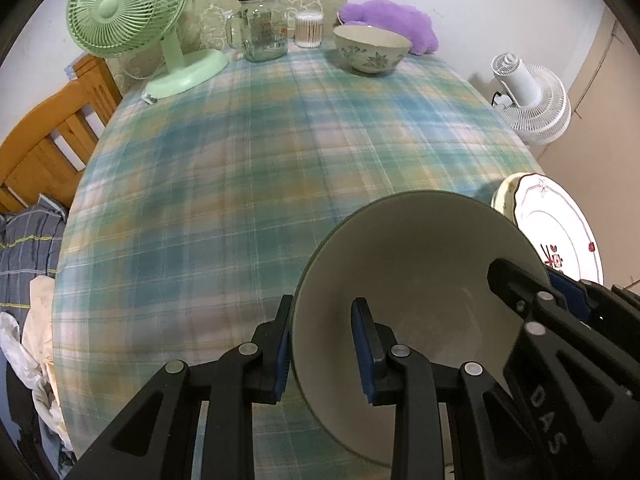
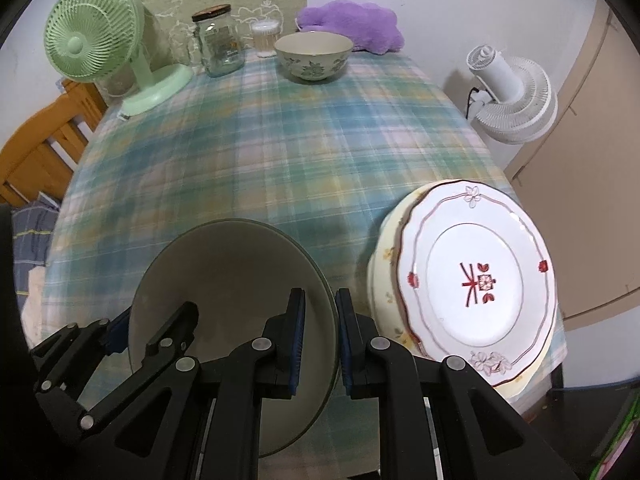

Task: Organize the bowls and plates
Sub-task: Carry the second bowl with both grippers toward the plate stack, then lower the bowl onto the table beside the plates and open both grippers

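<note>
- Grippers are sharing one plain bowl [image 1: 416, 280]: the left gripper [image 1: 322, 354] is pinching its left rim, the right gripper [image 2: 320, 344] its right rim, jaws nearly closed.
- Bowl is hanging tilted over the checked tablecloth [image 1: 240, 184], just left of the stacked plates [image 2: 476, 280].

Blue-green plaid tablecloth [image 2: 256, 148], cream bowl [image 2: 236, 280], red-trimmed white plate [image 2: 476, 272], mint fan [image 2: 92, 40].

both grippers tilt steeply down over the plaid table [image 1: 240, 160]. the left gripper [image 1: 322, 346] and the right gripper [image 2: 320, 340] each pinch the cream bowl's [image 1: 420, 260] rim, apparently on opposite sides.
</note>
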The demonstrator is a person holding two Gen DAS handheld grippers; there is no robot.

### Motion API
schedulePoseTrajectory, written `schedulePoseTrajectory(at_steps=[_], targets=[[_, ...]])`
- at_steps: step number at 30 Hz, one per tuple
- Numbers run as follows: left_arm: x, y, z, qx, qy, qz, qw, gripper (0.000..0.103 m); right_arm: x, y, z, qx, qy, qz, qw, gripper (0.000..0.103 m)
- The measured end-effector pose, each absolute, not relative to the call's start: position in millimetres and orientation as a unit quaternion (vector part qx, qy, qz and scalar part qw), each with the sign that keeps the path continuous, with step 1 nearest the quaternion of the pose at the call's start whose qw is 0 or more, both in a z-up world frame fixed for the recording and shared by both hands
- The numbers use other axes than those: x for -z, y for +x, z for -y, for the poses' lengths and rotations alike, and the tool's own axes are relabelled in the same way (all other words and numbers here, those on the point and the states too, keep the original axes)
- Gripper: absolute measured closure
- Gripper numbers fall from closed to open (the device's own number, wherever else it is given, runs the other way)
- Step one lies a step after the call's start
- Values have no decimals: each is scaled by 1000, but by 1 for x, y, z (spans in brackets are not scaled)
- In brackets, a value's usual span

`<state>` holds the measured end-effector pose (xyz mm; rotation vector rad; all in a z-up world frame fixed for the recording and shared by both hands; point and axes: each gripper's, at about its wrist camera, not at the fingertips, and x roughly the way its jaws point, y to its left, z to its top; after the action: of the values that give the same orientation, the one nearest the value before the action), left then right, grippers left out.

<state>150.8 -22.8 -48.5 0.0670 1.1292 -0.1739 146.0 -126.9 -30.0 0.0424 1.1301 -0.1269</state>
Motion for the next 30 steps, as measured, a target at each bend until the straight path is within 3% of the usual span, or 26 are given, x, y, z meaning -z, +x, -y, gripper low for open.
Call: schedulePoseTrajectory(at_steps=[6, 11, 13, 15, 19, 24, 30], targets=[[49, 151, 22, 86, 30, -533, 841, 77, 32, 145, 129, 67, 21, -528, 847, 84], [44, 149, 22, 100, 23, -531, 841, 63, 30, 144, 128, 60, 27, -528, 847, 81], [37, 148, 22, 104, 26, -529, 842, 41, 27, 143, 129, 49, 38, -531, 845, 76], [30, 146, 20, 107, 23, -523, 845, 30, 18, 141, 126, 45, 37, -526, 849, 64], [9, 143, 14, 111, 10, -504, 856, 20, -6, 134, 118, 35, 28, -500, 865, 38], [-15, 143, 13, 106, 7, -478, 872, 19, -31, 134, 115, 32, 29, -473, 880, 28], [-34, 156, 21, 96, 3, -460, 883, 19, -54, 143, 124, 31, 35, -451, 891, 28]])
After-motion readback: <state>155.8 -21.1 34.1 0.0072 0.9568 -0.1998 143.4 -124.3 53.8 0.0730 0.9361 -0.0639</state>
